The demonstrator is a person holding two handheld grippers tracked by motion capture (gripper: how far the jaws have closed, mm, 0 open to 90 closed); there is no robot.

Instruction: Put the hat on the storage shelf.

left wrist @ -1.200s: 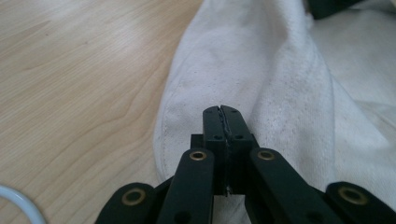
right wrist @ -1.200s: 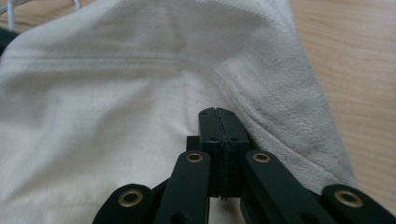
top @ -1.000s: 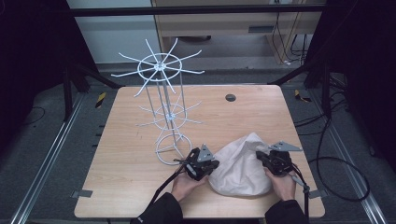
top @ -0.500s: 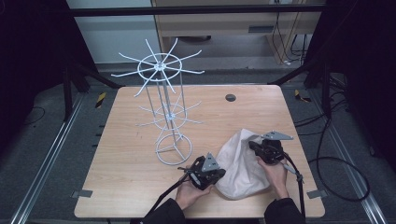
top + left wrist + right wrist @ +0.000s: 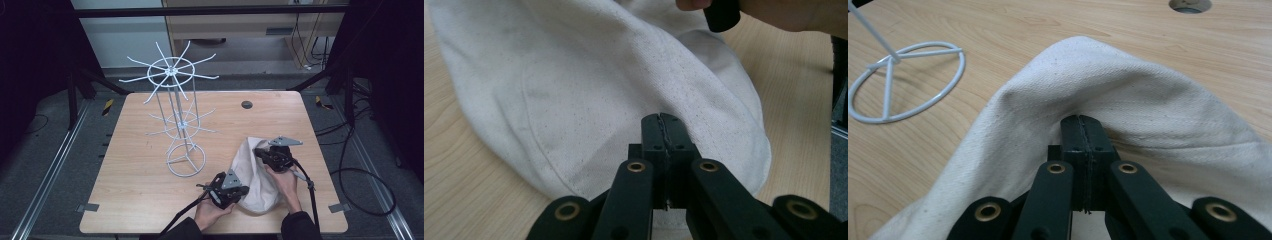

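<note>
Both jaws pinch opposite edges of the cloth bag.

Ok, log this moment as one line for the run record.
left gripper: shut on cloth bag | right gripper: shut on cloth bag | cloth bag: on table, right edge lifted | wire rack: upright, apart

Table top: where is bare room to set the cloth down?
Bare wood on the table lies left of the wire rack and along the far edge beside the round hole. The near right is crowded: cloth and both claws.
</note>
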